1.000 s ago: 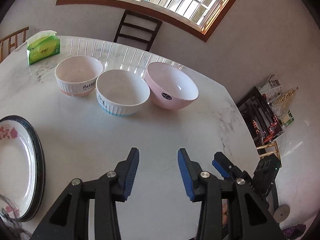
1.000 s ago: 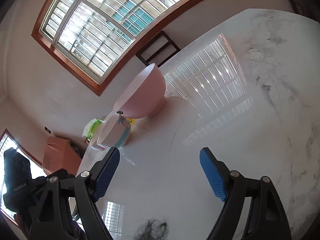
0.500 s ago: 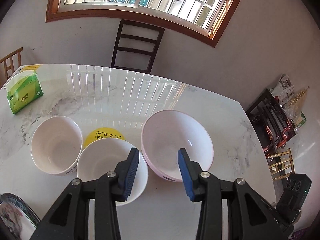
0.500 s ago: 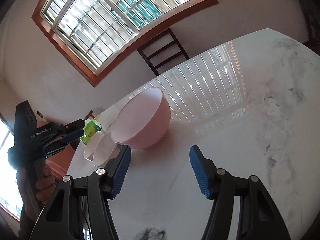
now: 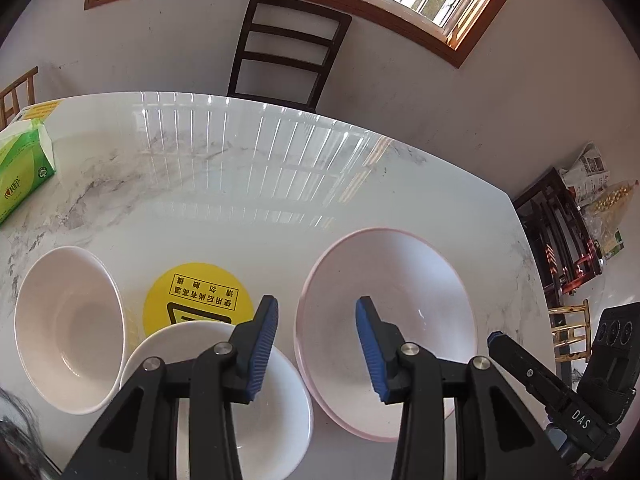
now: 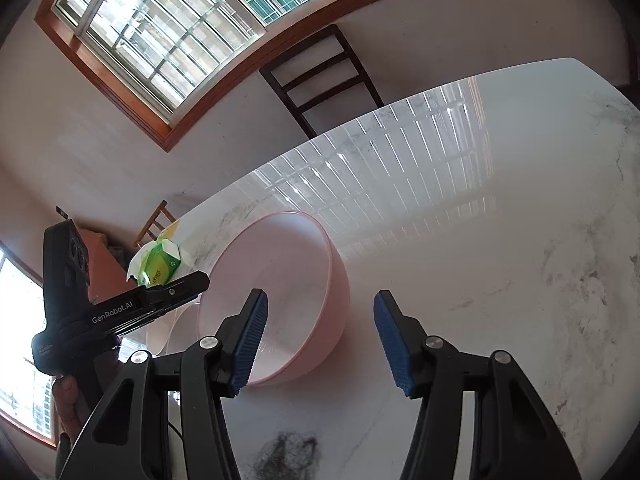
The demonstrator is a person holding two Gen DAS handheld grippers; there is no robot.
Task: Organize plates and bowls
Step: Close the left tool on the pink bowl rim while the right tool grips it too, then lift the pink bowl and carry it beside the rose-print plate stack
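The pink bowl (image 5: pixel 400 304) sits lower right of centre on the marble table (image 5: pixel 240 184), two white bowls (image 5: pixel 68 332) to its left. The left gripper (image 5: pixel 316 344) hovers above its near rim, jaws part-open and empty. The right gripper (image 6: pixel 320 340) is narrowing, nothing gripped, the bowl's right wall showing between its pads.

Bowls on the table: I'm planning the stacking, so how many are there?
3. The pink bowl sits on the right, a white bowl on the left, and another white bowl between them, nearest the left gripper. Others may lie out of frame.
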